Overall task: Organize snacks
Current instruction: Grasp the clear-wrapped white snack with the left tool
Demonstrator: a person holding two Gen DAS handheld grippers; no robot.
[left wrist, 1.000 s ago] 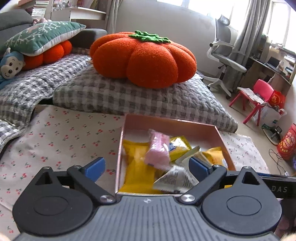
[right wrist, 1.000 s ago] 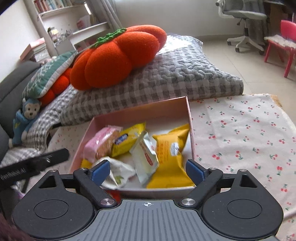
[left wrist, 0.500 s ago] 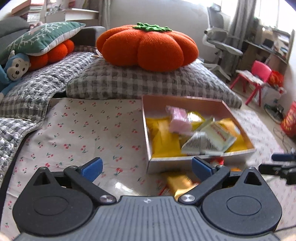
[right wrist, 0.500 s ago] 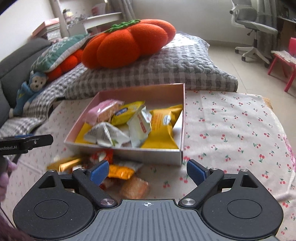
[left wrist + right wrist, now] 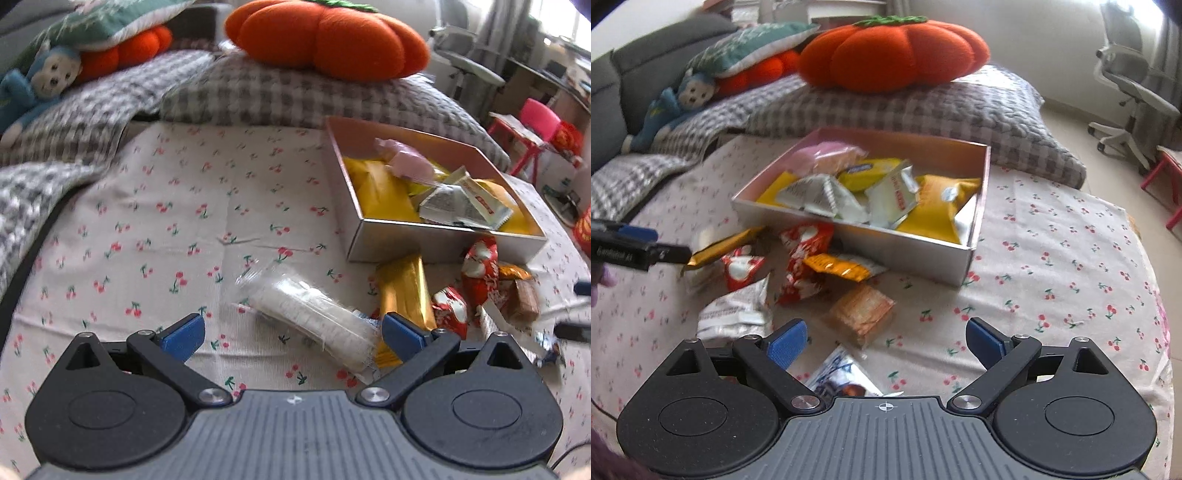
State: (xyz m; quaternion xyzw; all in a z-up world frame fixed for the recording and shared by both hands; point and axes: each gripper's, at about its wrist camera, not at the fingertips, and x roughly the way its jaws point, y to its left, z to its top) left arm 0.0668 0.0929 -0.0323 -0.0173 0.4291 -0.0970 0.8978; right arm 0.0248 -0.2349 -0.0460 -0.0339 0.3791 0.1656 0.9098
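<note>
A cream cloth printed with small red cherries on green stems (image 5: 155,229) lies under the blue-padded black left gripper (image 5: 291,334). Just ahead of its pads lies a clear-wrapped white snack roll (image 5: 306,314), with a shiny gold foil bar (image 5: 404,291) and red-and-white packets (image 5: 478,266) to its right. Ahead of the blue-padded right gripper (image 5: 886,341), the pale pink cardboard box (image 5: 908,254) holds yellow, white and pink packets. Beyond it, a grey-and-white checked pillow (image 5: 923,107) bears an orange pumpkin-shaped cushion with a green top (image 5: 894,55).
</note>
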